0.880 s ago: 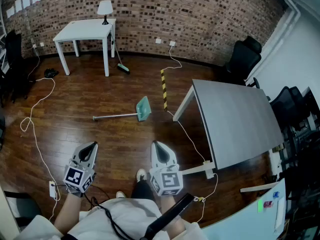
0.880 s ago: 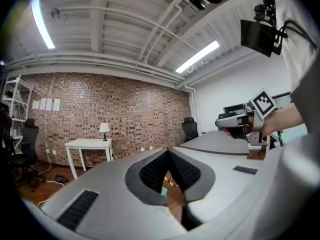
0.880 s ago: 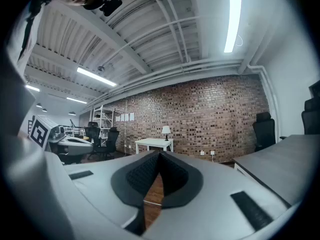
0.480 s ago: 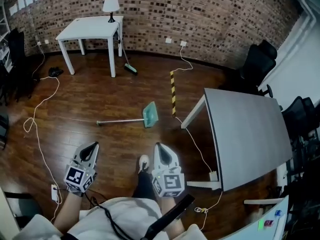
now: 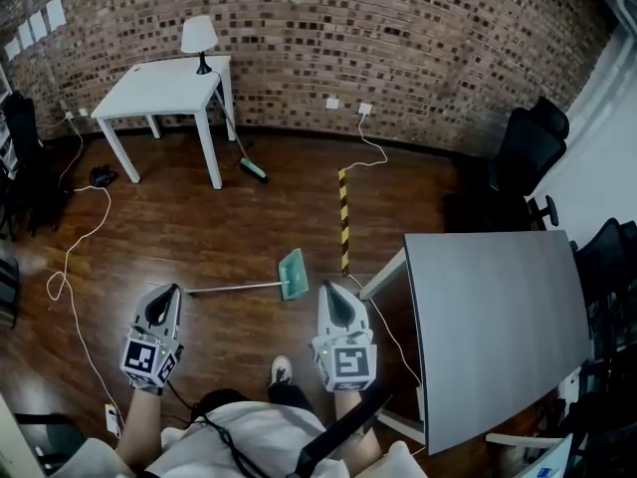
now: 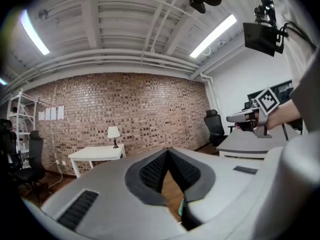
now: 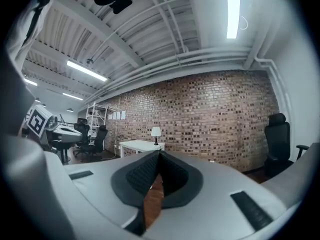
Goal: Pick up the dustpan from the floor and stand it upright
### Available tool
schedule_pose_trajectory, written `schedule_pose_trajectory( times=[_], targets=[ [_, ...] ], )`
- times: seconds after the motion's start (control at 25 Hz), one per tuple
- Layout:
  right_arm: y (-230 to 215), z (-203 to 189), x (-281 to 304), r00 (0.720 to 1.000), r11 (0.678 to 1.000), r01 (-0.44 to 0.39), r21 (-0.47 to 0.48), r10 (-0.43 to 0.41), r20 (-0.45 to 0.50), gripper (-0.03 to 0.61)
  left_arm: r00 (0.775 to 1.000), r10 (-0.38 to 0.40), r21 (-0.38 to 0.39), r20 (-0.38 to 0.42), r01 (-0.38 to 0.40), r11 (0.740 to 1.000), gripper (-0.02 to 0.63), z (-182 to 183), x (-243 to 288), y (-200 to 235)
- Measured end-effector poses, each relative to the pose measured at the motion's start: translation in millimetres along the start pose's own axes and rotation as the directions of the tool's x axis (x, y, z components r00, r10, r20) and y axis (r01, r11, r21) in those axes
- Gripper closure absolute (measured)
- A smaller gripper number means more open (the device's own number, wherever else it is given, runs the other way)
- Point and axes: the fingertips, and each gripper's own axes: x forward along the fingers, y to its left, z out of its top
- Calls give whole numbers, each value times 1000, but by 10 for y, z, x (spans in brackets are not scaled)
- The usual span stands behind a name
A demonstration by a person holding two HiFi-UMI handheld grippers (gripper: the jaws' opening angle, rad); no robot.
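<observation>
Closer than before, the dustpan point(image 5: 289, 275) lies flat on the floor point(image 5: 199, 229), just beyond the left gripper point(image 5: 167, 299) and right gripper point(image 5: 335, 297). Both are clenched on nothing, so the pickup looks near.

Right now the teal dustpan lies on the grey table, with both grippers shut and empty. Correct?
No. The dustpan lies on the wooden floor, left of the grey table, as the head view shows. The left gripper and right gripper are indeed shut and empty.

Office-like workroom, brick wall point(image 5: 398, 48), grey desk point(image 5: 498, 337), black office chairs point(image 5: 528, 147), white table point(image 5: 159, 86)
</observation>
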Motion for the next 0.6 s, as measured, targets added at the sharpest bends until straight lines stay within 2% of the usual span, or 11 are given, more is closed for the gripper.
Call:
schedule_pose_trajectory(
  times=[0.08, 0.24, 0.48, 0.6],
  targets=[
    [-131, -19, 200, 1000, 1000, -4, 6, 4, -21, 597, 1000, 10, 11, 9, -10, 1000, 615, 63, 214, 57],
    [-108, -62, 550, 994, 999, -36, 21, 38, -98, 597, 1000, 4, 7, 10, -4, 1000, 615, 41, 540, 177],
    [-7, -36, 826, 997, 999, -43, -4, 42, -72, 597, 999, -36, -6, 5, 36, 999, 615, -20, 748, 310],
    [33, -28, 889, 995, 999, -39, -7, 38, -91, 597, 999, -46, -18, 6, 46, 999, 615, -58, 766, 385]
  ],
)
